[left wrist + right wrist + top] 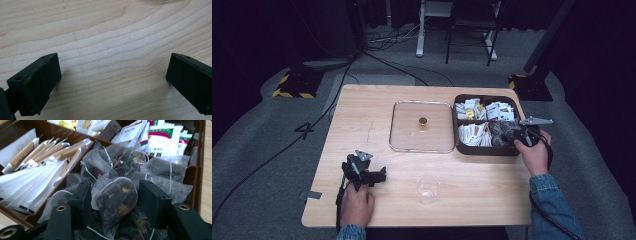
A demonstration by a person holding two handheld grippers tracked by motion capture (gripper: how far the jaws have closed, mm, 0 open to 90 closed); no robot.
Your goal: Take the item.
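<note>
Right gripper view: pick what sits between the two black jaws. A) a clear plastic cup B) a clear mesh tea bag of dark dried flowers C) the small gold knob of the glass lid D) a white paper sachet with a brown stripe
B: the right claw straddles a clear mesh tea bag of dark dried flowers in the brown compartment tray, one jaw on either side, apparently not yet closed on it.

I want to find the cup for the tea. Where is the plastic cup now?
In the high view the cup stands upright near the table's front edge, in front of the glass lid, right of the left gripper.
</note>
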